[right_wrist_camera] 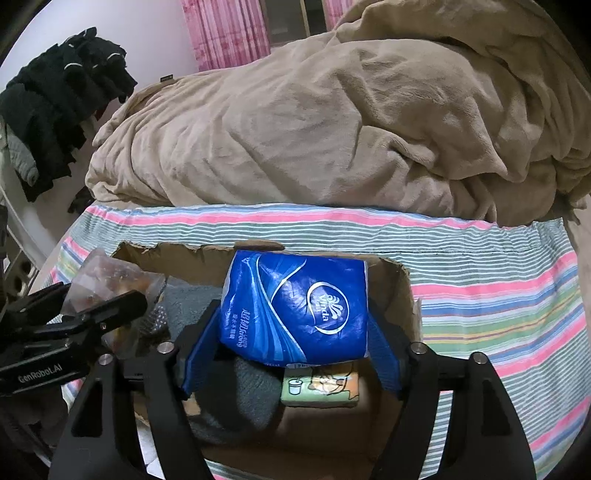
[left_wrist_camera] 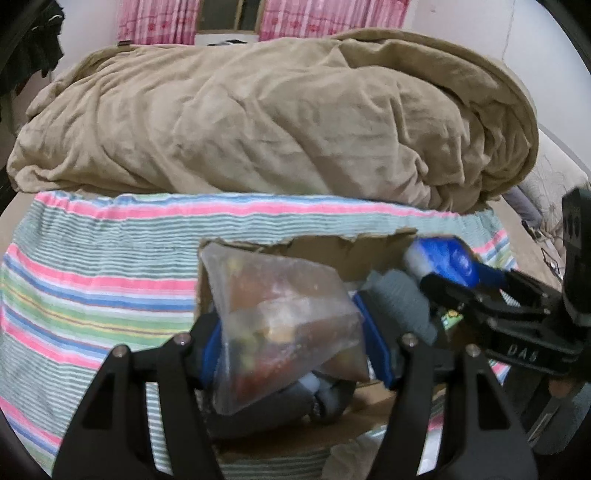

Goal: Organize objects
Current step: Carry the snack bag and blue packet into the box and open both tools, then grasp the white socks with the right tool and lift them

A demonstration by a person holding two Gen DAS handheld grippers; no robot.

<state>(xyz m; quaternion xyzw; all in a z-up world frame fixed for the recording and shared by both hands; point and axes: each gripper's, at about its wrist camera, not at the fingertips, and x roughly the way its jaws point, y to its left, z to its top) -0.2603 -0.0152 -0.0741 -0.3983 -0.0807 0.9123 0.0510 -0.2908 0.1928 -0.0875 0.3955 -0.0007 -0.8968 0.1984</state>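
My left gripper (left_wrist_camera: 291, 332) is shut on a clear plastic bag of snacks (left_wrist_camera: 284, 317) and holds it over the open cardboard box (left_wrist_camera: 369, 254). My right gripper (right_wrist_camera: 295, 325) is shut on a blue Vinda tissue pack (right_wrist_camera: 295, 310), also over the box (right_wrist_camera: 399, 295). Inside the box lie grey socks (right_wrist_camera: 251, 391) and a small green tissue packet (right_wrist_camera: 321, 387). The right gripper with the blue pack (left_wrist_camera: 447, 258) shows at the right of the left wrist view. The left gripper with the bag (right_wrist_camera: 110, 280) shows at the left of the right wrist view.
The box sits on a striped sheet (left_wrist_camera: 92, 280) on the bed. A rumpled tan blanket (left_wrist_camera: 277, 122) lies behind it. Dark clothes (right_wrist_camera: 62, 96) hang at the far left. Pink curtains (right_wrist_camera: 229, 29) hang on the back wall.
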